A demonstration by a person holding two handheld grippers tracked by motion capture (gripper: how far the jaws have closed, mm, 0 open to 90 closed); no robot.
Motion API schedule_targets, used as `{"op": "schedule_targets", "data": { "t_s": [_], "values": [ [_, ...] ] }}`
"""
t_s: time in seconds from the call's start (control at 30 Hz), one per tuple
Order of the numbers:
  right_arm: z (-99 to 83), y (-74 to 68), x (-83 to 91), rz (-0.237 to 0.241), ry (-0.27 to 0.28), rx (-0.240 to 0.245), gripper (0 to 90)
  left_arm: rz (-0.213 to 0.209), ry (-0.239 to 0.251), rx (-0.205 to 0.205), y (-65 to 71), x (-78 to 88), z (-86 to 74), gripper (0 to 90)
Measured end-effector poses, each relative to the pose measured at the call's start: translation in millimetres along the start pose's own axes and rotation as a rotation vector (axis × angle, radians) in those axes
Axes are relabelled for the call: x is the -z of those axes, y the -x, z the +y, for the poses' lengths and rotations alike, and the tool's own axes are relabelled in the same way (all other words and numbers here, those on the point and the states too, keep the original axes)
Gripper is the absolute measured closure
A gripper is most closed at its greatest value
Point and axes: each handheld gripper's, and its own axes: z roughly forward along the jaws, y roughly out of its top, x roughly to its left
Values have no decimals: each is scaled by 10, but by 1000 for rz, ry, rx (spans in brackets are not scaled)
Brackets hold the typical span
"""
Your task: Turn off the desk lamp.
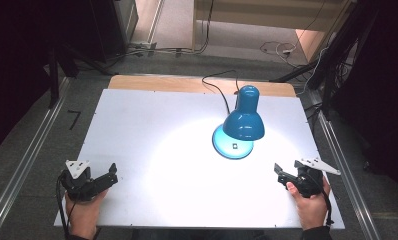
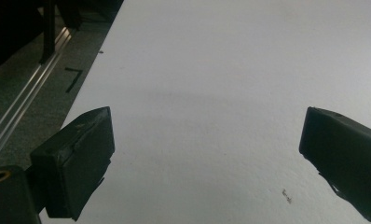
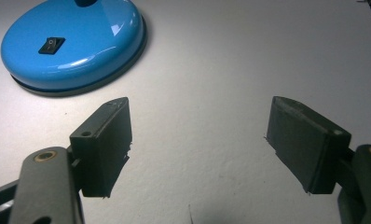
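A blue desk lamp [image 1: 243,120] stands lit on the white table [image 1: 152,130], right of centre, its shade casting a bright pool of light. Its round blue base [image 3: 72,44] carries a black rocker switch [image 3: 51,45] on top. My right gripper [image 3: 197,144] rests near the table's front right corner, open, with bare tabletop between its jaws; the lamp base lies ahead and to its left. The left gripper [image 2: 207,158] sits at the front left corner [image 1: 104,180], also open over bare table.
The lamp's black cable [image 1: 218,87] runs off the table's far edge. Metal rails [image 1: 32,150] flank the table on both sides. A strip of bare wood [image 1: 152,82] shows at the back edge. Dark stands and cables sit on the floor beyond.
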Motion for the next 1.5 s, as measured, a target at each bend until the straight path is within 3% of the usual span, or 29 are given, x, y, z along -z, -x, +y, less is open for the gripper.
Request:
{"op": "schedule_targets", "data": {
  "t_s": [0.43, 1.5],
  "values": [
    [58, -116, -40, 32, -6, 21, 218, 0, -1, 14, -21, 12, 3, 39],
    [172, -382, -168, 76, -18, 54, 234, -12, -4, 0, -4, 14, -1, 39]
  ]
}}
